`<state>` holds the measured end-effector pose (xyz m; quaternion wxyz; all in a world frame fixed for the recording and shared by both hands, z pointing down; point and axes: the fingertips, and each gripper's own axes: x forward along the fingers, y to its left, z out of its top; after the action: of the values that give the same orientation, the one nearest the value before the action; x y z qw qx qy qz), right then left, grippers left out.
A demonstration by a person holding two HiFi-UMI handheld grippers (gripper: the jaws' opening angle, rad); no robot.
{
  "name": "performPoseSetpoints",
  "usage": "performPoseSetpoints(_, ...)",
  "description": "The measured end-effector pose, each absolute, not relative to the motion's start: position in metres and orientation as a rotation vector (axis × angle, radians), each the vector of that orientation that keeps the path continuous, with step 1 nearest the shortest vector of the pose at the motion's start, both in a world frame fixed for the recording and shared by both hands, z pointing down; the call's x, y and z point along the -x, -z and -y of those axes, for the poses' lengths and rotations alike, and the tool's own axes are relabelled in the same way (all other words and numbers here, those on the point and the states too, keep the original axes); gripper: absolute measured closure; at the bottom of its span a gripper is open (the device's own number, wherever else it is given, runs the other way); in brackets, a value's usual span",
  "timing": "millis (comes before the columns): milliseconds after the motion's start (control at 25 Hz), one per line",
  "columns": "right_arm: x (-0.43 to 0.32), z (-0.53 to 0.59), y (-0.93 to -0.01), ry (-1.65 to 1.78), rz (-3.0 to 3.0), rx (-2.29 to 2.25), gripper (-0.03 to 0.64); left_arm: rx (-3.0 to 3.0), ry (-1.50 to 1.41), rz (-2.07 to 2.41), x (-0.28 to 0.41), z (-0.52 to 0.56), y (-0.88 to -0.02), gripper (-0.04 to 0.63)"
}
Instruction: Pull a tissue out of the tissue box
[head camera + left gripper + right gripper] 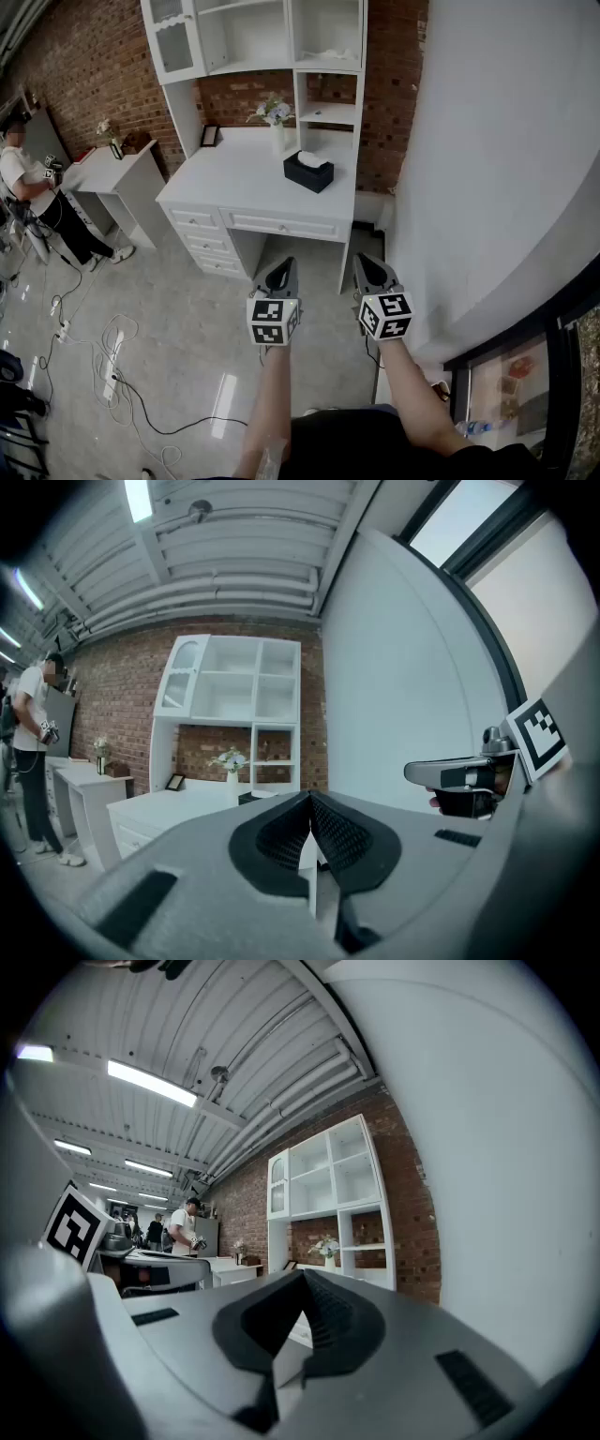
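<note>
1. Tissue box (308,172): black, on the white desk (225,183), toward its right end, below the open shelves. White tissue (310,157) standing up out of the top slot.
2. Well apart from both grippers, with open floor in between.
3. Left gripper (283,266): pressed together, tips meeting, nothing pinched. Right gripper (367,262): likewise closed on nothing. Both held level, side by side, aimed toward the desk.
4. Judged step: the approach. No pull begun, tissue untouched.
5. Risk: arriving at the tuft with jaws closed. Would only poke or flatten it down into the slot, so needs spreading before contact.
6. Risk: dragging the box. Looks light and unfixed, so a one-gripper pull with nothing pinning it down could lift it or slide it toward the desk edge.
7. Risk: a poor pinch. Too shallow, and likely to slip or tear off a corner. Too deep, and likely to catch the rim of the slot or several sheets at once.
8. Risk: knocking the vase of flowers (276,120) just behind and left of the box, through a wide swing of the left gripper.
9. Risk: snagging a foot on the floor cables (111,361), if drifting left on the way in.
</note>
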<state>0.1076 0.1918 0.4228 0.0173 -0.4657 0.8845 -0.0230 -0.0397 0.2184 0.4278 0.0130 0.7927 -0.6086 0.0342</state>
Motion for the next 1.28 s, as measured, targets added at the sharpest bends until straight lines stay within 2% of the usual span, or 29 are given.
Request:
performPoseSetpoints(1120, -0.110, -0.185, -0.449, 0.260, -2.734, 1.424, 0.618, -2.483, -0.043, 1.802, 0.043, -0.224, -0.455, 0.579)
performPoseSetpoints(1200, -0.111, -0.185, -0.451, 0.271, -2.727, 1.429, 0.618, -2.482, -0.023, 1.808, 0.045, -0.225, -0.456, 0.496)
performPoseSetpoints(1280, -0.111, -0.185, -0.452, 0.280, -2.721, 1.435, 0.618, -2.479, -0.010, 1.816, 0.048, -0.226, -0.457, 0.455)
